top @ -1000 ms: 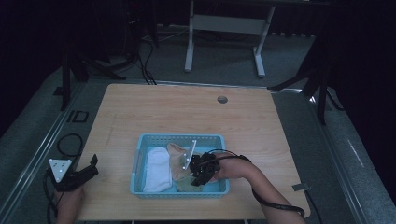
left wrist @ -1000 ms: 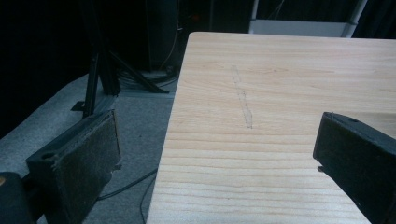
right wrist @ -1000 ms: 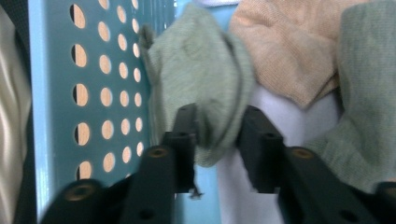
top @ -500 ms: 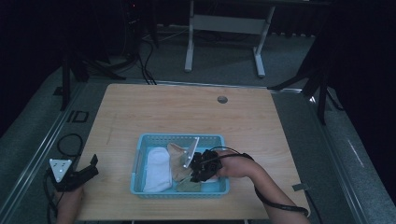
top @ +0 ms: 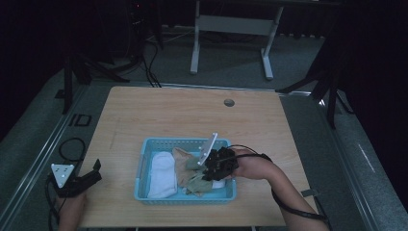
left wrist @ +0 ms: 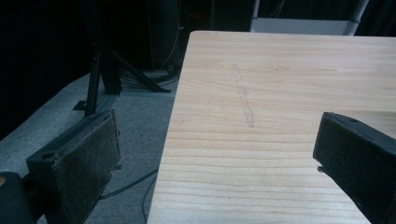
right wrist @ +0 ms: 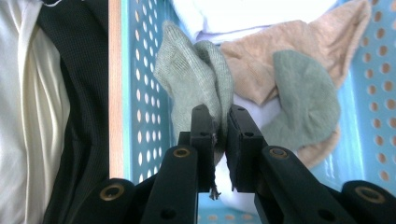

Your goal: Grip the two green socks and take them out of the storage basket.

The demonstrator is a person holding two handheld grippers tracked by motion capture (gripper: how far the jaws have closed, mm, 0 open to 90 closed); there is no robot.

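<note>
The grey-green sock (right wrist: 196, 74) sits pinched in our right gripper (right wrist: 220, 122) jaws, running toward the frame's top above the blue basket (right wrist: 140, 116), while our left gripper (left wrist: 219, 154) jaws gape empty over the tabletop (left wrist: 280, 84)

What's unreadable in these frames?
- Basket floor, high view: hidden under the white sock and beige sock.
- Green sock toe, right gripper view: pinched behind the right hand-held gripper.
- Left hand-held gripper, high view: too dark, too small to judge.
</note>
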